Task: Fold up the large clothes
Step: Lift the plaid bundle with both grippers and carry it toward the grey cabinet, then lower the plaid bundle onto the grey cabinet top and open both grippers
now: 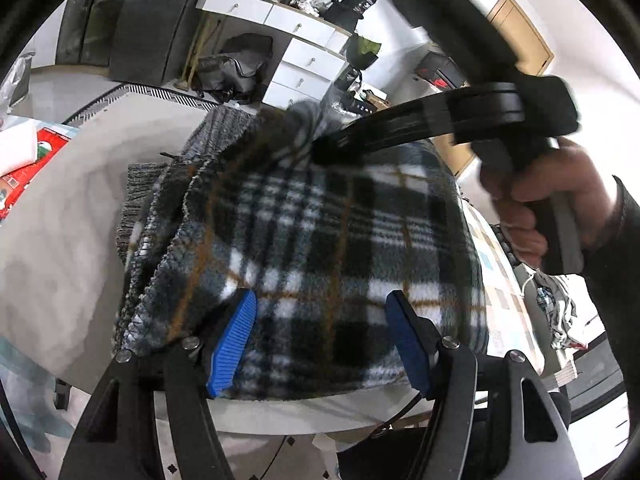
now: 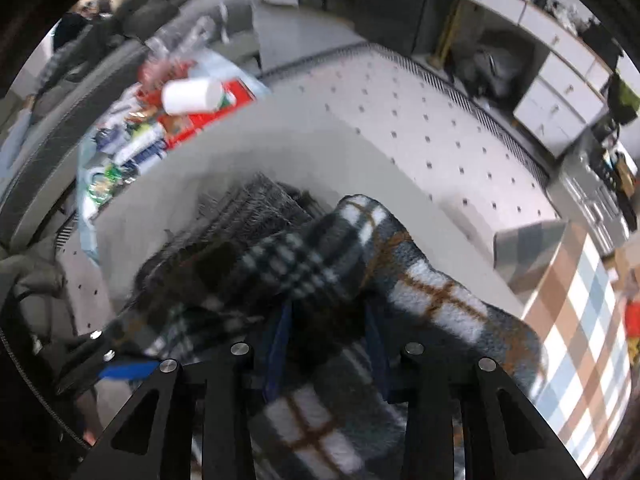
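A black, white and orange plaid fleece garment (image 1: 320,240) lies folded on a pale table (image 1: 60,240), on top of a grey knit garment (image 1: 148,184). My left gripper (image 1: 322,340) hovers at the plaid's near edge with its blue pads apart and nothing pinched between them. A hand holds my right gripper (image 1: 320,148) at the plaid's far edge. In the right wrist view a bunched fold of the plaid (image 2: 320,268) fills the gap between that gripper's (image 2: 326,344) pads, which are shut on it. The grey knit (image 2: 248,204) shows beyond.
Red packets and a white tub (image 2: 192,96) lie past the table's left end. A white drawer unit (image 1: 304,48) and dark bags stand at the back. A checked cloth (image 2: 580,320) covers the surface to the right. The dotted floor (image 2: 420,120) lies beyond the table.
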The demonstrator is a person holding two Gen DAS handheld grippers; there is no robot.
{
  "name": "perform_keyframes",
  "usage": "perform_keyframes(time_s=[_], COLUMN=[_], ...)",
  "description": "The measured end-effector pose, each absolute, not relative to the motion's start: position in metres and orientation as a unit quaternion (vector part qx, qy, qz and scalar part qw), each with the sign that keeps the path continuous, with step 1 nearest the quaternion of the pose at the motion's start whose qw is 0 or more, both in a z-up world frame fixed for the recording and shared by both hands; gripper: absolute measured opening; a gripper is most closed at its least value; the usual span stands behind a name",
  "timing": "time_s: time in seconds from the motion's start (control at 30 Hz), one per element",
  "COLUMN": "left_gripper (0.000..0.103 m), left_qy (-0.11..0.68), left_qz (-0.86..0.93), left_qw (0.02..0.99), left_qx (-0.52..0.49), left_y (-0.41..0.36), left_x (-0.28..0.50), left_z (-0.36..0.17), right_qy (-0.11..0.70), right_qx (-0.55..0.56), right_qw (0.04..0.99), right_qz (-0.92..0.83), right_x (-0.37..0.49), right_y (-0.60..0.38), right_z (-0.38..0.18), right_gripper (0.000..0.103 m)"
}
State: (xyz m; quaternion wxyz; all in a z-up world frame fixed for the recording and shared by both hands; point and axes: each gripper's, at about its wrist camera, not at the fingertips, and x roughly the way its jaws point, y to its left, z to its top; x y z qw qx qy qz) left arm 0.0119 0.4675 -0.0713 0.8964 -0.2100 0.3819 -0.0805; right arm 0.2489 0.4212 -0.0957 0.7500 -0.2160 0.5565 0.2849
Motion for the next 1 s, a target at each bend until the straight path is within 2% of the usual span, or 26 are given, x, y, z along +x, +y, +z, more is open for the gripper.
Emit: perform_keyframes(time_s=[0.23,0.37,0.43,0.57,0.73,0.8,0.87,0.9,1.0], left_gripper=[0.062,0.062,0.062,0.063,0.063,0.064,0.077,0.08,0.082], left_qy=[0.364,0.368,0.366,0.342,0.304,0.286,0.274,0.266,0.25], left_qz=[-0.063,-0.056,-0.032,0.019,0.068,0.086,0.103,0.113,0.126], left_qw=[0.906,0.907,0.915,0.932,0.945,0.95,0.953,0.954,0.957], left_qx=[-0.206,-0.199,-0.169,-0.119,-0.103,-0.093,-0.085,-0.082,-0.071], left_y=[0.468,0.461,0.451,0.431,0.403,0.386,0.374,0.367,0.347], left_x=[0.016,0.009,0.003,-0.015,-0.049,-0.065,-0.075,-0.081,-0.097], left_z=[-0.075,-0.066,-0.057,-0.038,-0.007,0.002,0.007,0.009,0.012], right_qy=[0.569,0.539,0.513,0.458,0.339,0.294,0.259,0.242,0.215], right_qx=[-0.214,-0.16,-0.098,-0.033,0.021,0.035,0.05,0.061,0.067], right_qw=[0.748,0.773,0.792,0.822,0.867,0.882,0.89,0.894,0.907], right_qz=[0.266,0.296,0.316,0.337,0.364,0.366,0.371,0.372,0.355], right_x=[0.254,0.246,0.234,0.193,0.106,0.074,0.044,0.028,-0.01], right_y=[0.434,0.416,0.389,0.337,0.264,0.241,0.222,0.214,0.201], right_z=[-0.109,-0.075,-0.051,-0.009,0.019,0.02,0.019,0.017,0.013], right_gripper=[0.038,0.041,0.061,0.069,0.102,0.103,0.103,0.103,0.103])
